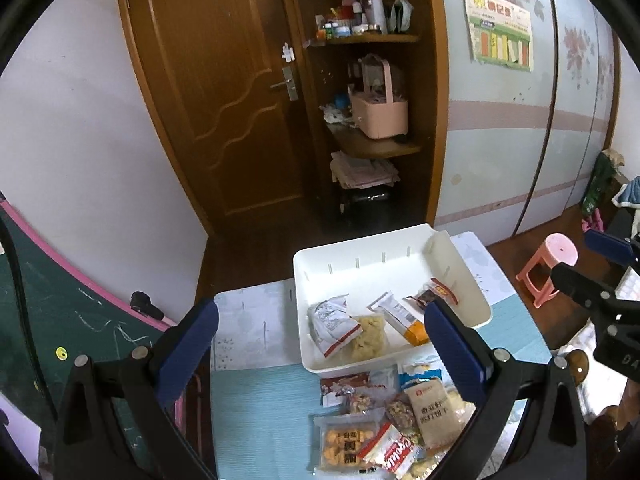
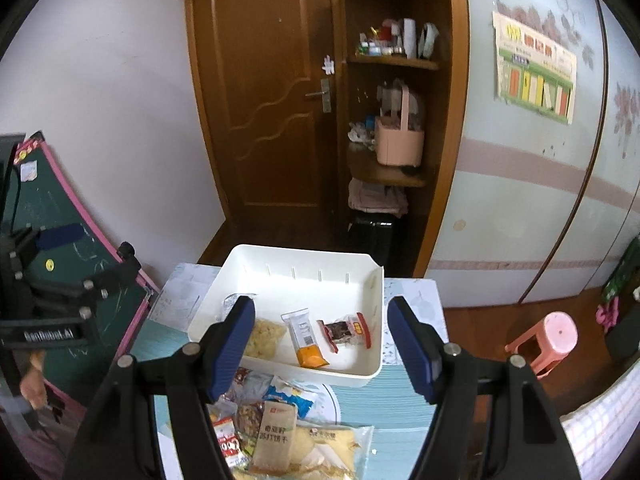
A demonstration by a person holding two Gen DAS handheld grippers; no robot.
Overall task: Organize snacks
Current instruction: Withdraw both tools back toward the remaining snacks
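Observation:
A white tray stands at the far end of a small table. In it lie a crumpled white-red packet, a clear bag of yellow snacks, a white-orange packet and a dark red-ended packet. A loose pile of snack packets, with a beige cracker pack, lies in front of the tray. My left gripper is open and empty above the table's near side. My right gripper is open and empty above the tray's front edge.
The table has a light blue mat. A pink stool stands on the floor to the right. A green chalkboard leans at the left. A brown door and shelves are behind.

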